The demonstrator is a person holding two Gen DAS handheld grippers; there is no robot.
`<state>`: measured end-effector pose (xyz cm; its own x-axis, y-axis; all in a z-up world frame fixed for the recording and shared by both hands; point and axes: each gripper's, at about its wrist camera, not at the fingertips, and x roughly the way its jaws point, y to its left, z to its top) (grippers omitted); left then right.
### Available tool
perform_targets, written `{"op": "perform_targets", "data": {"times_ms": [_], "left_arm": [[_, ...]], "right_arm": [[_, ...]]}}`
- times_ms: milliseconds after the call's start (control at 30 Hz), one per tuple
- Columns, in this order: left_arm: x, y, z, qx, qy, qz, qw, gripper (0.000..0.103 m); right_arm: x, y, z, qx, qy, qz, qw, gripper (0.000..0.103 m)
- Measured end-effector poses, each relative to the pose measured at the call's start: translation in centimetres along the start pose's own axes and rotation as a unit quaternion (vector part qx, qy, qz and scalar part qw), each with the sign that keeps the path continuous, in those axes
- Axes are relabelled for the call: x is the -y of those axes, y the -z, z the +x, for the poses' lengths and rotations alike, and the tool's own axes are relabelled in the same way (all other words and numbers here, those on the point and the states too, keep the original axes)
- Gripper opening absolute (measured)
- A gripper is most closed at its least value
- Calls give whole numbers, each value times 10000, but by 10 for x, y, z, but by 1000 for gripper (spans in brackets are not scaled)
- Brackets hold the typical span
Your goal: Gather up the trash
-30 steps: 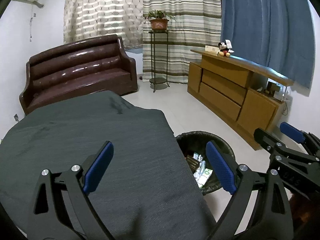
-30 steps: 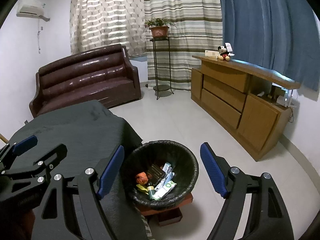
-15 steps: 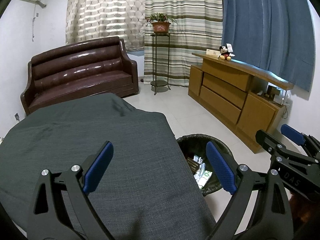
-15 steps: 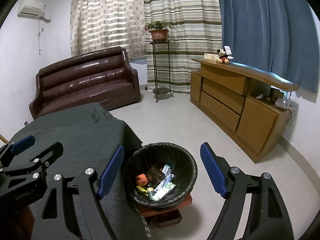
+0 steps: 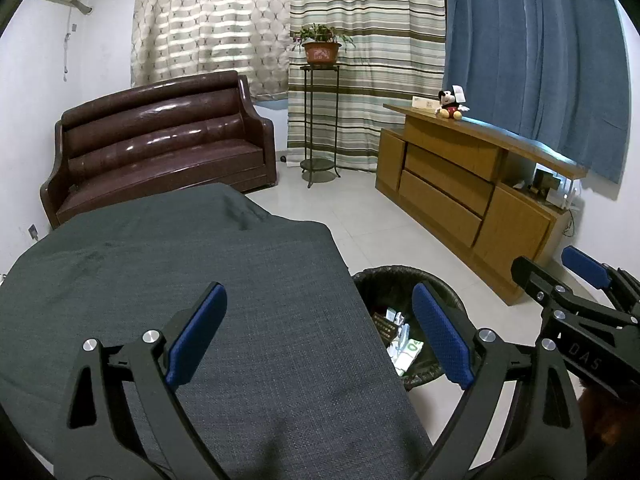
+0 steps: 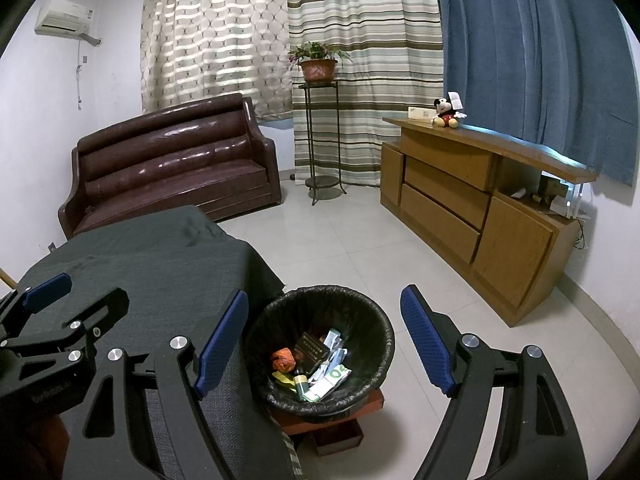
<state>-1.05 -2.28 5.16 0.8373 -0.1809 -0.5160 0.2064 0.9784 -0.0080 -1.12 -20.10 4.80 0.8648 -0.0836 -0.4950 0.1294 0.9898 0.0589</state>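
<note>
A black-lined trash bin (image 6: 372, 320) stands on a low red stool beside the table's right edge. Inside lie several pieces of trash: an orange crumpled wrapper (image 6: 283, 360), a dark box (image 6: 308, 350) and white-green packets (image 6: 334, 376). My right gripper (image 6: 324, 344) hangs open above the bin with nothing between its blue pads. My left gripper (image 5: 318, 336) is open too, over the grey-clothed table (image 5: 160, 264), empty. The bin (image 5: 394, 280) shows partly behind the left gripper's right finger. Each gripper appears at the edge of the other's view.
A brown leather sofa (image 6: 172, 176) stands behind the table. A plant stand (image 6: 320, 136) with a potted plant is by the striped curtain. A wooden cabinet (image 6: 472, 208) with a plush toy on top runs along the right wall. White tiled floor (image 6: 340, 240) lies between.
</note>
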Motion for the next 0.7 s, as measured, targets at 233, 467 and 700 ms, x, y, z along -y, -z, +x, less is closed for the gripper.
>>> {"op": "perform_targets", "data": {"times_ms": [233,467,700], "left_arm": [[0,0,1,-5,5,0,10000,92],[0,0,0,-4,4,-3,10000,92],[0,0,0,-3,3,-2,10000,92]], "right_arm": [[0,0,-1,12,3,2,10000,76],[0,1,0,14,-2,4,10000,76],[1,1,0,14,1,-2,10000,76]]}}
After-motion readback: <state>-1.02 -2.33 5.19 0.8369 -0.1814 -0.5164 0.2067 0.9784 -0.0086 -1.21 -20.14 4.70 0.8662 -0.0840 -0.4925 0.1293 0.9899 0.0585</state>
